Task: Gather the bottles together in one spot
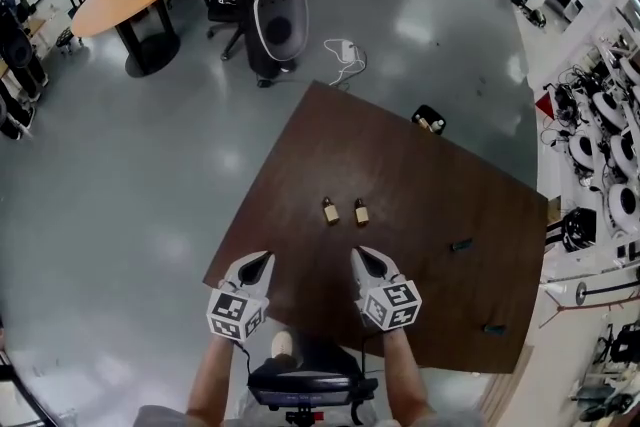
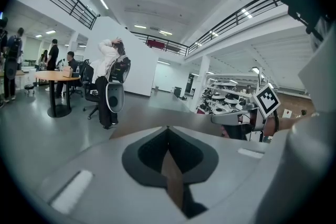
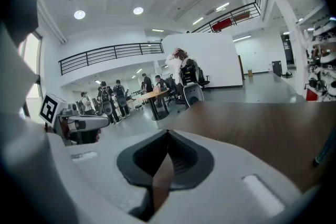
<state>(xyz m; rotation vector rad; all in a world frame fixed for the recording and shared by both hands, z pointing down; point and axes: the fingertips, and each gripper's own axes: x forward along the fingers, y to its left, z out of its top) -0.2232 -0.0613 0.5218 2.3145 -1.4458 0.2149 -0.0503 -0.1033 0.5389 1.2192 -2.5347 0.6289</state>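
Two small bottles (image 1: 345, 212), amber with dark caps, are seen upright and just beside each other near the middle of the dark wooden table (image 1: 400, 165). They are apart but close, so this spot is judged to be the gathering place.

The left gripper (image 1: 257, 267) and the right gripper (image 1: 369, 262) are held over the table's near edge, well short of the bottles. The jaws of each are pressed together with nothing between them. Neither is engaged with a bottle, so no carrying step is judged to be under way.

At the table's far edge a black object (image 1: 428, 119) with a pale, gold-toned part is seen; whether a bottle belongs to it cannot be told. Two small dark items (image 1: 461, 244) on the table's right side are too small to be identified. The bottles are shown in neither gripper view.
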